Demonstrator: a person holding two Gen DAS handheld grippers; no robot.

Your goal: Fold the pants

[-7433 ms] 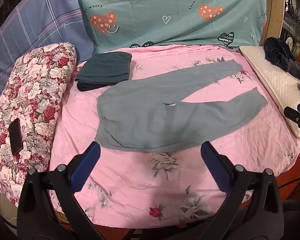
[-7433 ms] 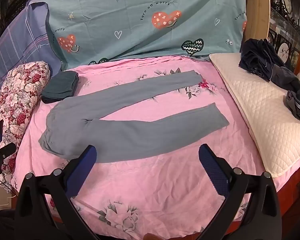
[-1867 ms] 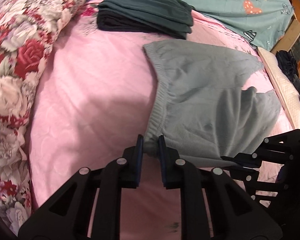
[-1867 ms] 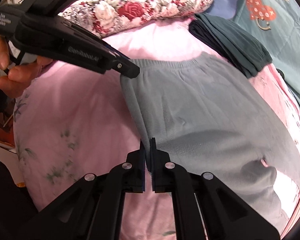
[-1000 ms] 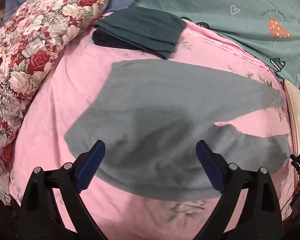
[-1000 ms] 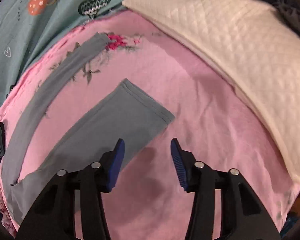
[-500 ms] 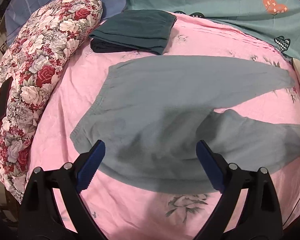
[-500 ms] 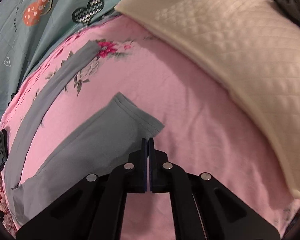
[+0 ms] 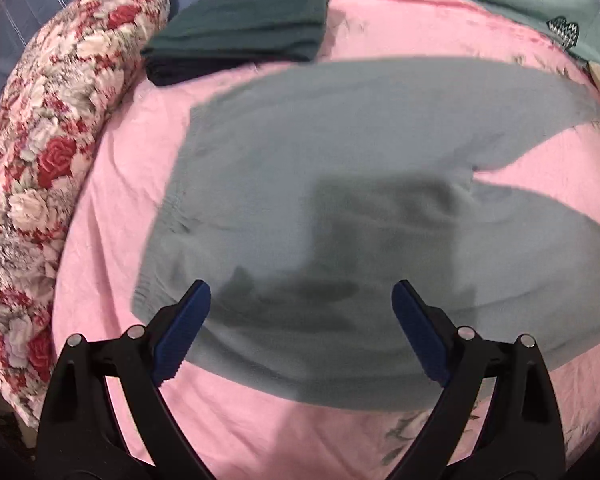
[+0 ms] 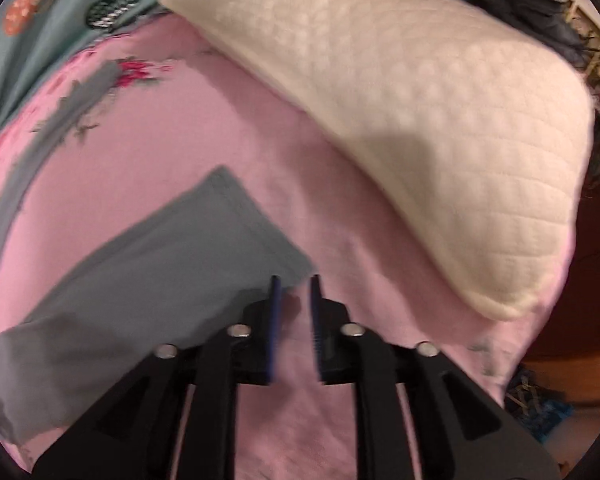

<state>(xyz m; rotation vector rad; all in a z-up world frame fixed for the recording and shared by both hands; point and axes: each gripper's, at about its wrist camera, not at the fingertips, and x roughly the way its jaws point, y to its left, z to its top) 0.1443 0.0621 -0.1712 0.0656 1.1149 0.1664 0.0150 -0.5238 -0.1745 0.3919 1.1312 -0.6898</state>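
The left gripper [image 9: 300, 312] hangs over the seat of the grey pants [image 9: 340, 200], its blue-padded jaws spread wide and gripping nothing; both pads sit above the cloth near the hem of the near side, and the gripper's shadow falls dark across the fabric between them. The pants lie flat on the pink sheet [image 9: 112, 184], waistband toward the floral pillow [image 9: 40, 152] at the left, the two legs running off to the right with a wedge of sheet between them. In the right wrist view the right gripper [image 10: 294, 304] has its jaws narrowly parted, with bare sheet showing in the gap; the cuff corner of the near leg lies just beside the left pad, and the blur makes it hard to tell whether cloth and pad touch. Beyond the cuff the far leg stretches along the sheet at the left. A quilted cream pillow [image 10: 440, 128] lies to the right. Farther off, folded dark green clothes [image 9: 252, 28] sit beside the floral pillow, and a teal cover [image 10: 40, 8] with heart prints backs the bed; its writing is too blurred to read.
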